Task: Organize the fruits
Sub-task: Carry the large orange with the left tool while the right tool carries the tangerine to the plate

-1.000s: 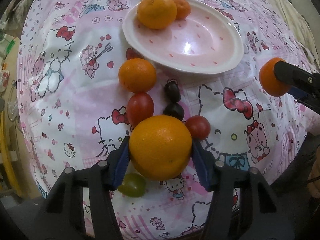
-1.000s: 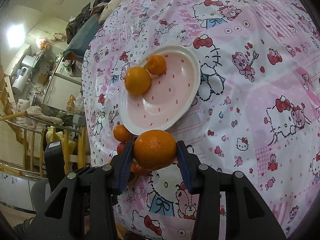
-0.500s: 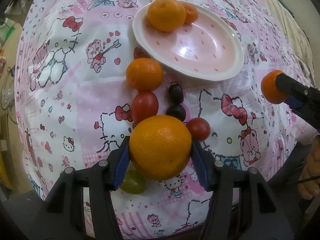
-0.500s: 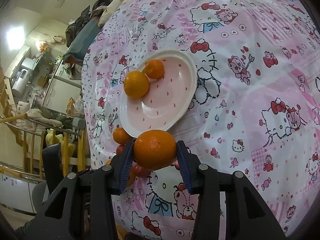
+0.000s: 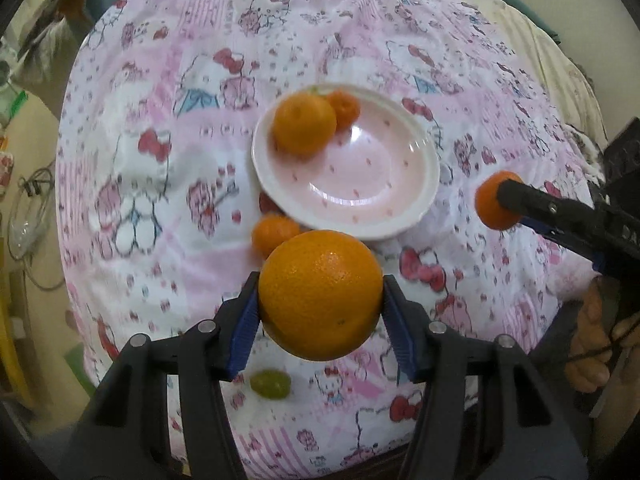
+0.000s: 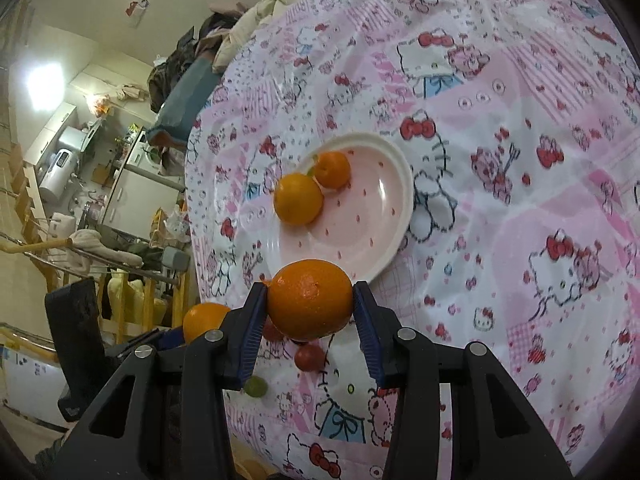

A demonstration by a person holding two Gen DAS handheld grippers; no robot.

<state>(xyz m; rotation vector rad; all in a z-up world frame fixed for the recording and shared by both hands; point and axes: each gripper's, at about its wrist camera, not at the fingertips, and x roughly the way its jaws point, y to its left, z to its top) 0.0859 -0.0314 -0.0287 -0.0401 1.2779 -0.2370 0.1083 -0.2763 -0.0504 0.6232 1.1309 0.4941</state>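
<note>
My left gripper [image 5: 320,300] is shut on a large orange [image 5: 320,294], held above the table in front of the pink plate [image 5: 416,216]. The plate holds an orange [image 5: 304,128] and a small tangerine [image 5: 344,108]. My right gripper [image 6: 310,304] is shut on a tangerine [image 6: 310,300], also seen at the right of the left wrist view [image 5: 490,208], near the plate's rim [image 6: 404,216]. Another tangerine [image 5: 272,232] lies by the plate. A green grape [image 5: 270,384] and a red tomato [image 6: 308,356] lie on the cloth.
The table wears a pink Hello Kitty cloth [image 6: 520,200]. Its edges fall off at left and front. Beyond the left edge are shelves and kitchen clutter [image 6: 80,184]. A hand [image 5: 592,344] holds the right gripper at the right edge.
The left gripper has lifted and pulled back with the large orange, so the tomatoes and dark fruits are now hidden behind it. The right gripper has kept its tangerine near the plate's rim.
</note>
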